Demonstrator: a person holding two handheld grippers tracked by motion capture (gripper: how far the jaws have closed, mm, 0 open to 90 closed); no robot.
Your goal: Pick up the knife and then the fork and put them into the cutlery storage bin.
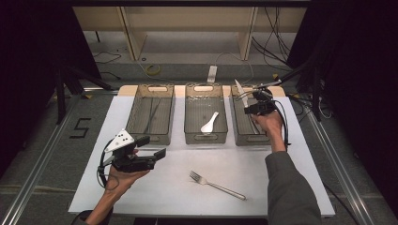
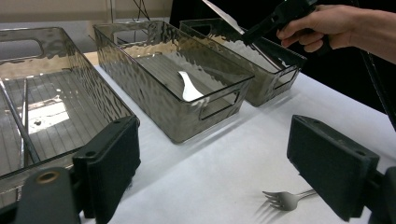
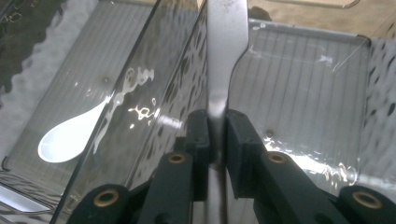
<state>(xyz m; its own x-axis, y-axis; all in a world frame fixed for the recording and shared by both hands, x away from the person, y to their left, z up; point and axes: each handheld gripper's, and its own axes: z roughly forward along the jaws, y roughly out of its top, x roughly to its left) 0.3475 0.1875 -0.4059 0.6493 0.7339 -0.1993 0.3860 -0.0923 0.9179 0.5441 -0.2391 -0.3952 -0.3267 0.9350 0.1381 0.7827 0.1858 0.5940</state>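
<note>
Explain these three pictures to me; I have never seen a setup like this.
A person stands at a table and holds a hand tool with two black jaws in each hand. One picture looks down from above; the other two come from small cameras riding on the tools. The right gripper is shut on a knife, held above the right bin. The left gripper is open and empty. A white spoon lies in the middle bin, thin sticks lie in the left bin, and a fork lies on the table.

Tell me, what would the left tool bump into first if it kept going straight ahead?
Probably the middle bin, the one holding the white spoon. The left tool points across bare table at its near wall, though depth is hard to judge.
</note>
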